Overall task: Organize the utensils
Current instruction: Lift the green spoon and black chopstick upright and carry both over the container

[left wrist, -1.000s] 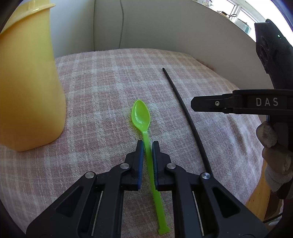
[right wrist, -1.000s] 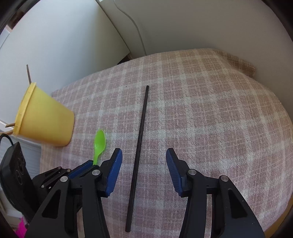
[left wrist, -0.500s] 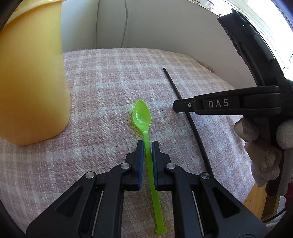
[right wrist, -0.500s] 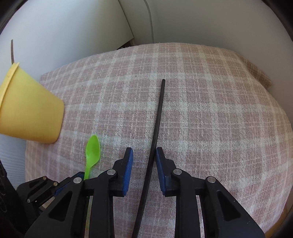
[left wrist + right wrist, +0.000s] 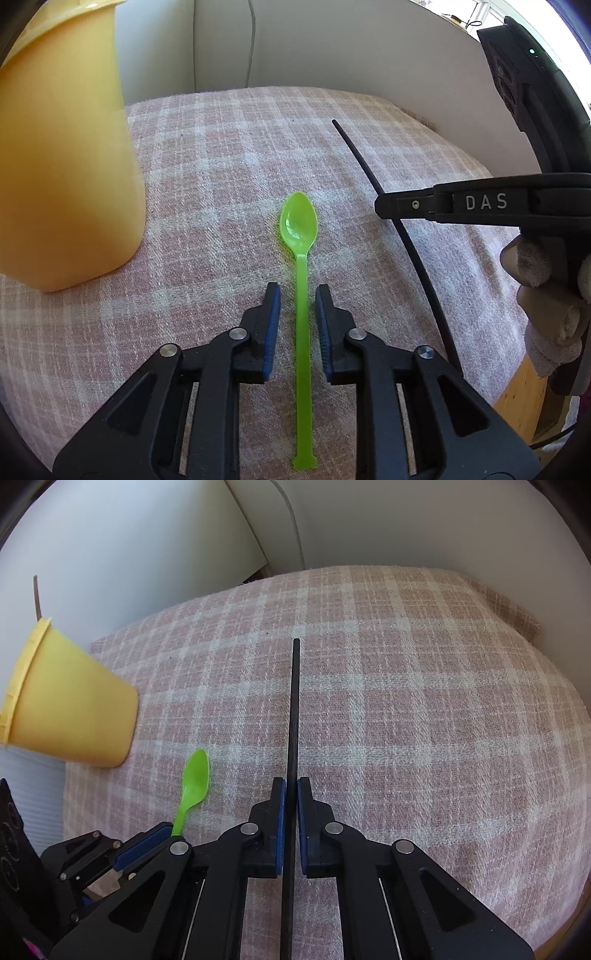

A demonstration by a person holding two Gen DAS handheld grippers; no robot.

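A green plastic spoon (image 5: 302, 291) lies on the pink checked cloth (image 5: 221, 177), bowl pointing away. My left gripper (image 5: 297, 295) straddles its handle; the jaws are opening and the pads stand clear of the handle on both sides. The spoon's bowl (image 5: 195, 775) also shows in the right wrist view, left of my right gripper (image 5: 291, 788). That gripper is shut on a thin black chopstick (image 5: 294, 709), which runs straight away from the pads. From the left wrist view the chopstick (image 5: 360, 158) passes under the right gripper's finger (image 5: 406, 208).
A yellow plastic cup (image 5: 62, 155) stands on the cloth at the left, close to the spoon; the cup (image 5: 70, 705) holds a thin brown stick. White walls (image 5: 406, 524) close the back. A person's hand (image 5: 543, 295) grips the right tool. The cloth's edge drops at the right.
My left gripper's jaws have parted from the spoon handle they were clamping. My right gripper's jaws closed from wide apart onto the black chopstick.
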